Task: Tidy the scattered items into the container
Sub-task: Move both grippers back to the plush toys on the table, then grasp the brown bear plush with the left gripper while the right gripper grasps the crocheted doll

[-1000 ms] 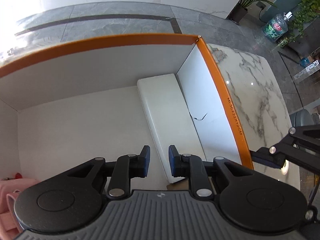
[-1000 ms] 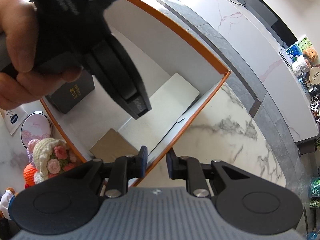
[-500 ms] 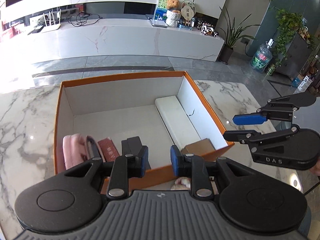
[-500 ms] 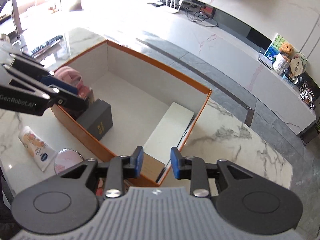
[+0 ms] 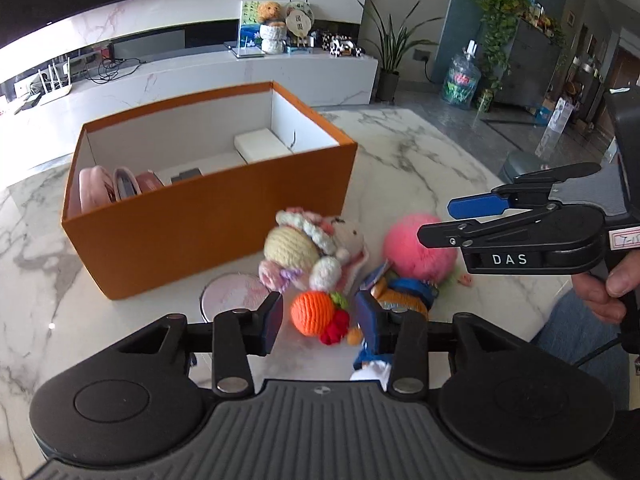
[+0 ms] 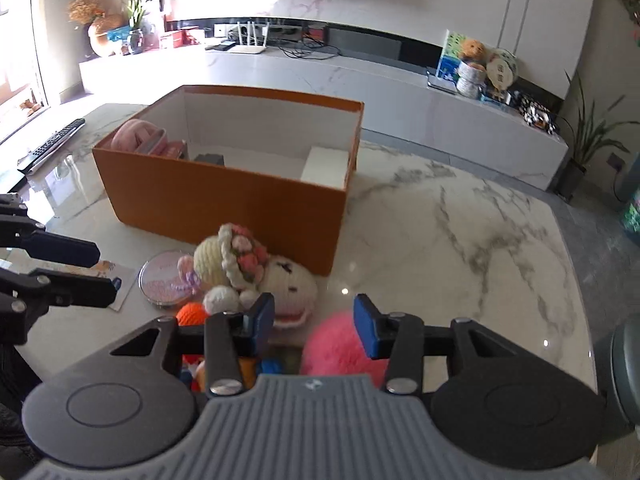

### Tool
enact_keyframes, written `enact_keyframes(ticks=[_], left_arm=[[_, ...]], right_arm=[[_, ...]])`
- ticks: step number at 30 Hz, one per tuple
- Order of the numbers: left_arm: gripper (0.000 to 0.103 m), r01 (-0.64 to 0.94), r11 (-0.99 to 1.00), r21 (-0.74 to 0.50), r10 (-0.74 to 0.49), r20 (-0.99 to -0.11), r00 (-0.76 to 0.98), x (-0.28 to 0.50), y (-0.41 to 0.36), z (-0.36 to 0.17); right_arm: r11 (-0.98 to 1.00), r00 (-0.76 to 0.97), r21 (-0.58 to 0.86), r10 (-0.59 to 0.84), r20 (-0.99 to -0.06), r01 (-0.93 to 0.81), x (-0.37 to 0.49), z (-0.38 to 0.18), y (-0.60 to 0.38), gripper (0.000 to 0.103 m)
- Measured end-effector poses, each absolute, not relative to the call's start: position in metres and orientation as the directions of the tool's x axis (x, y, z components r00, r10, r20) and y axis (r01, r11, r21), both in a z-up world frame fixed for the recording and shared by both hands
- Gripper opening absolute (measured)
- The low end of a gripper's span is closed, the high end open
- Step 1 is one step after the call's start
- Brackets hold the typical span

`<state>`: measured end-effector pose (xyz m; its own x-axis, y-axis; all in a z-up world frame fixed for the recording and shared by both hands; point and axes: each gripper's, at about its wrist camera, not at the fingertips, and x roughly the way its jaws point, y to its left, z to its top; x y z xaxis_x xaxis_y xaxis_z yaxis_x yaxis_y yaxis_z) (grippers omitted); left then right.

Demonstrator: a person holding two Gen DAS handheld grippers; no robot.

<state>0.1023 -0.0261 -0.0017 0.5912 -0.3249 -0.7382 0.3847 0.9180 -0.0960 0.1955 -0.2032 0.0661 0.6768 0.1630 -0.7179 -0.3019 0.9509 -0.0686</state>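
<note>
Nearest me, my left gripper (image 5: 318, 322) hangs above the toy pile with its jaws opening; the orange ball (image 5: 312, 313) shows in the gap below, but the pads touch nothing. My right gripper (image 6: 314, 322) is opening too, with bare table and the edge of the pink pompom (image 6: 340, 348) under it, nothing gripped. In the left view the right gripper reaches in from the right edge, side on, and its body reads "DAS"; a small tag behind that is cut off and I cannot read it. A hand (image 5: 608, 292) wraps its handle.

The toys lie bunched on the marble table (image 6: 460, 240), just in front of the box (image 5: 208, 224). The crochet doll (image 5: 312, 248) lies on its side, its long axis running across the left view, its yellow head toward the left. The blue and orange toy (image 5: 404, 292) is half hidden by my left finger, so I cannot make out its shape. A round mirror (image 5: 234, 294) lies flat beside the doll, partly covered by it. In the right view a tube (image 6: 120, 284) pokes out behind the left gripper, its print too blurred to read.

Beyond them the box stands open, long side facing me. Inside sit a pink pouch (image 5: 94, 190) at the left end, a dark box (image 6: 209, 158) mostly hidden by the front wall, and a white box (image 5: 262, 144) at the right end.
</note>
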Motion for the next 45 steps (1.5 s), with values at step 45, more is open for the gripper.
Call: enact_keyframes(ticks=[45], left_arm=[[0.07, 0.497, 0.851, 0.171, -0.215, -0.749, 0.627, 0.072, -0.103, -0.041]], right_arm=[[0.993, 0.671, -0.112, -0.06, -0.739, -0.035, 0.127, 0.029, -0.221, 0.049]])
